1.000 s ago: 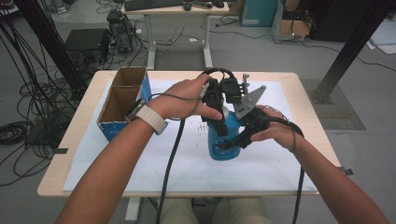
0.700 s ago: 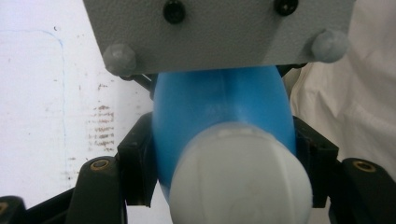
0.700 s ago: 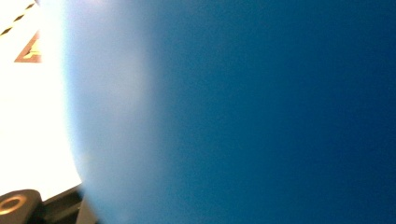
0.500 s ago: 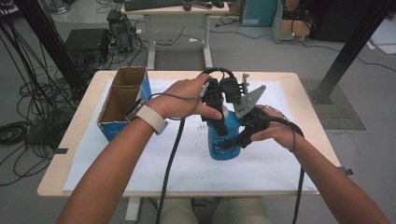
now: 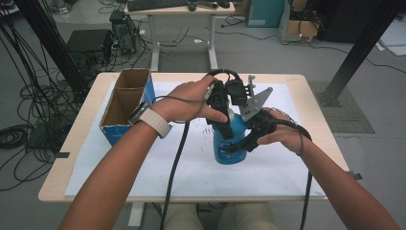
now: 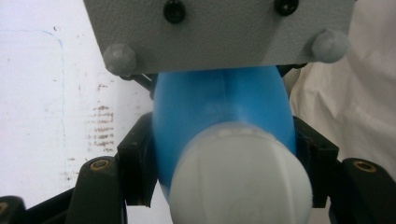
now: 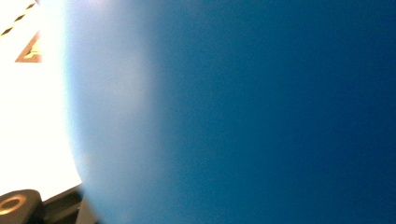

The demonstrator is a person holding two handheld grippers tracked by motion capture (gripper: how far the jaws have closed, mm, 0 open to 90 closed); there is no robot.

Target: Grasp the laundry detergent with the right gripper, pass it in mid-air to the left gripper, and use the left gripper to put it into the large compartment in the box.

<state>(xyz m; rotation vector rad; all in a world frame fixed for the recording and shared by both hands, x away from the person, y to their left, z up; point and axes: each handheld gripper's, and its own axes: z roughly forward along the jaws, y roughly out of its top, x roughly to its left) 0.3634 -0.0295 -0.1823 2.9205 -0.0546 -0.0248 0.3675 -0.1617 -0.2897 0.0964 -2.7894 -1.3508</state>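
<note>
— One blue bottle [image 5: 231,143] is all I'm handling; it stands upright on the white sheet [image 5: 268,167], about midway between the worktop's [image 5: 62,179] left and right edges.

— How many grippers are on it?

— Two. My left gripper [image 5: 225,103] comes down over the top, and in the left gripper view its jaws pinch the bottle's [image 6: 219,107] neck from both sides, just behind the single white cap [image 6: 240,179]. My right gripper [image 5: 249,139] grips from the right side; its jaws are clamped on the bottle's body, which sits right against the lens [image 7: 243,112] in the right gripper view.

— Anything else on the worktop?

— One cardboard box [image 5: 125,106] with two open compartments, near the far left corner, well apart from the bottle. I count one pale watch strap [image 5: 154,121] on my left wrist, and one cable trailing from each gripper toward the near edge.
</note>
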